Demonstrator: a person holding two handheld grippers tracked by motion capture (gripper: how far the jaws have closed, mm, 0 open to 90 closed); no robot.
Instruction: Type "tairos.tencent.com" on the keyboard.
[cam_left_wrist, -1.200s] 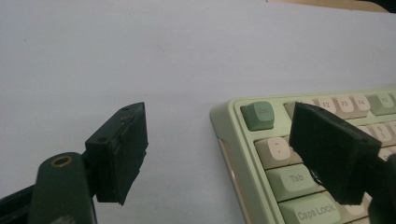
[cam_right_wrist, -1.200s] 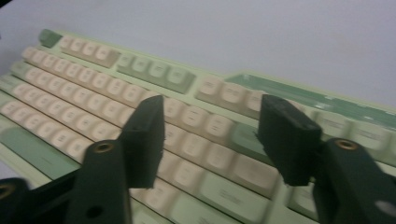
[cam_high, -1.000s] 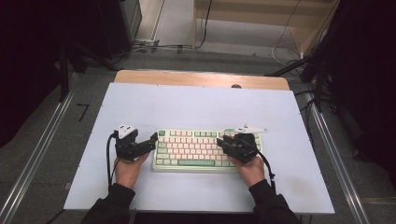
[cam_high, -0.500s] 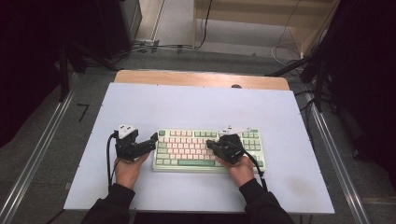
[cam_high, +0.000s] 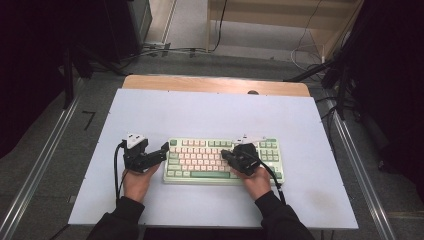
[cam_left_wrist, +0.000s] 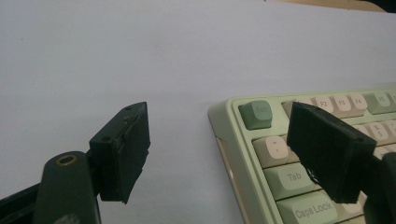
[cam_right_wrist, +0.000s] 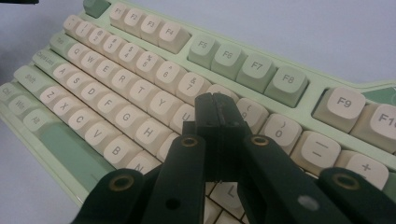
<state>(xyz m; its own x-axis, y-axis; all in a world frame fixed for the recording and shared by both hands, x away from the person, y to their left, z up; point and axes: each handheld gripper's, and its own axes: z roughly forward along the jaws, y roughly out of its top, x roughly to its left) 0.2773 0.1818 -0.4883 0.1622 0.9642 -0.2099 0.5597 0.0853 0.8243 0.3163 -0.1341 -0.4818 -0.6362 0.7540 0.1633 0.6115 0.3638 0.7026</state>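
Surface: you are working at a pale lilac-white table (cam_high: 210, 115) with a wooden strip along its far edge, dark floor and cables lying beyond it.
Keyboard: a mint-green mechanical keyboard (cam_high: 200, 175) with cream and green keycaps is lying flat on the near half of the table, between your two hands.
Left gripper: your left gripper (cam_high: 161, 153) is sitting at the keyboard's left end with its jaws spread wide; in the left gripper view one pad is hanging over the bare table, the other over the Tab and Caps Lock keys, clasping nothing.
Right gripper: your right gripper (cam_right_wrist: 215, 108) is hovering over the keyboard's right half, its jaws having just been closing and now pressed together with nothing between them, tips sitting just above the keys near U.
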